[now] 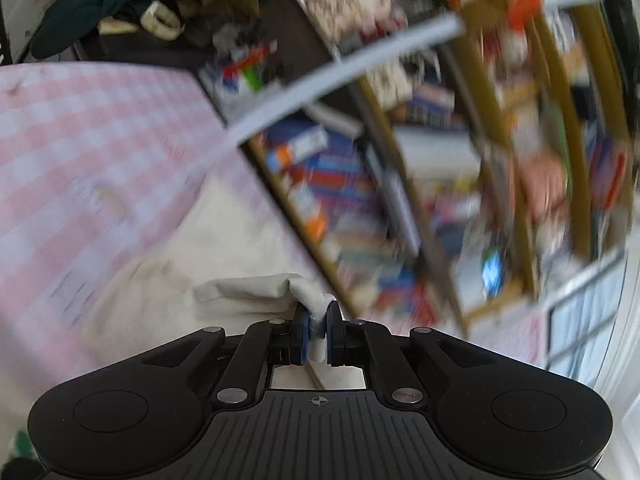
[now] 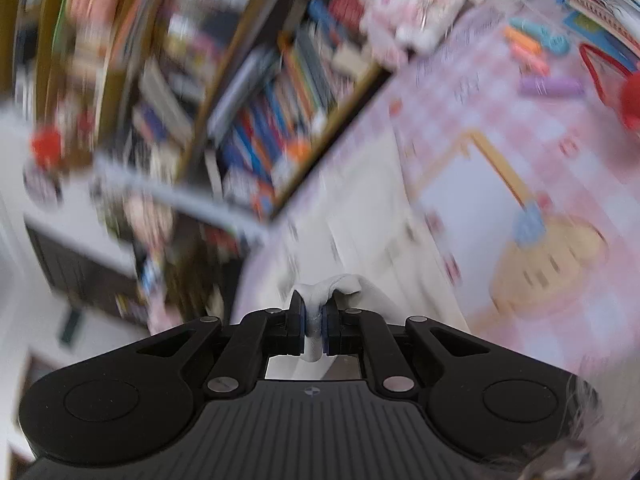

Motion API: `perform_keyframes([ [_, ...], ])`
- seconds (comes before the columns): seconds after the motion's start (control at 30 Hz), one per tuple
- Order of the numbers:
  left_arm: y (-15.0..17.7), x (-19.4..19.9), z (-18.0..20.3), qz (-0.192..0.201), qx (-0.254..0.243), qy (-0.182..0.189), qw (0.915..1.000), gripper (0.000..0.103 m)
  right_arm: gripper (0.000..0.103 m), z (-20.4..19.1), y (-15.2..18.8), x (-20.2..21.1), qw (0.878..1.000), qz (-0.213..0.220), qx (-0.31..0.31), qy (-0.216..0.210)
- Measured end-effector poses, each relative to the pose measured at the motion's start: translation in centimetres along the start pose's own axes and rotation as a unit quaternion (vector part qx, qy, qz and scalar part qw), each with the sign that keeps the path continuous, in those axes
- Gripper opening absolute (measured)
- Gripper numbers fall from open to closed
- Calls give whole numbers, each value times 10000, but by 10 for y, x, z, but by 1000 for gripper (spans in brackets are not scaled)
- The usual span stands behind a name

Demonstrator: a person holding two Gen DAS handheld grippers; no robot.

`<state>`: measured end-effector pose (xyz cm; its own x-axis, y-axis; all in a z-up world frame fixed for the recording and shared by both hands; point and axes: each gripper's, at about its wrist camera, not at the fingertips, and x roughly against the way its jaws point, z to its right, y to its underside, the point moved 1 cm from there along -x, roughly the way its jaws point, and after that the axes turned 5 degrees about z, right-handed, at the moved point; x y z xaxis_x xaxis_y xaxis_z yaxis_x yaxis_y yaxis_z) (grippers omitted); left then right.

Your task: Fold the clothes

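Two grippers fill the near edge of our views, and each has its blue-padded fingers pressed together on a bunched fold of the same pale cloth. In the left wrist view our left gripper (image 1: 316, 330) pinches a white, woven-looking edge of the cream garment (image 1: 240, 292), which hangs slack from the fingers and spreads out to the left over the pink-and-white checked tablecloth (image 1: 80, 140) on the counter. In the right wrist view our right gripper (image 2: 315, 322) is clamped on another bunch of the cloth, and from there the fabric (image 2: 360, 216) runs away across the counter as a long pale band. To the right of that band, on the checked cloth (image 2: 560, 128), lies what seems to be a printed picture of a basket (image 2: 548, 268), though the blur makes it hard to be sure.

Farther off, both views are tilted and smeared. Past the counter's far edge stands a bookshelf (image 1: 340, 184) crammed with colourful book spines, its wooden frame slanting across the frame. At the upper left of the left view, beyond the counter, sits a heap of dark clothing (image 1: 100, 0). In the right view's upper right corner, on the checked cloth, lie small coloured blocks (image 2: 536, 52) in orange, teal and purple.
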<state>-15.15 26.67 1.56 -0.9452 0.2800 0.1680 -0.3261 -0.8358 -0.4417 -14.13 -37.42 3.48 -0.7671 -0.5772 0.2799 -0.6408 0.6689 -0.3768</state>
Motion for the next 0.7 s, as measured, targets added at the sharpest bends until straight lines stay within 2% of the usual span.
perform_keyframes([
  [0.07, -13, -21, 3, 166, 102, 9, 9998, 6, 7, -6, -12, -15, 9995, 281, -83, -68],
  [0.2, -39, -44, 3, 251, 62, 21, 9997, 6, 7, -15, -29, -46, 9981, 557, -237, -141],
  [0.4, -58, -90, -12, -47, 46, -226, 9997, 6, 7, -23, -58, -105, 9974, 635, -328, 87],
  [0.7, -93, -175, -38, -454, 168, -619, 9969, 6, 7, -12, -86, -185, 9954, 644, -513, 495],
])
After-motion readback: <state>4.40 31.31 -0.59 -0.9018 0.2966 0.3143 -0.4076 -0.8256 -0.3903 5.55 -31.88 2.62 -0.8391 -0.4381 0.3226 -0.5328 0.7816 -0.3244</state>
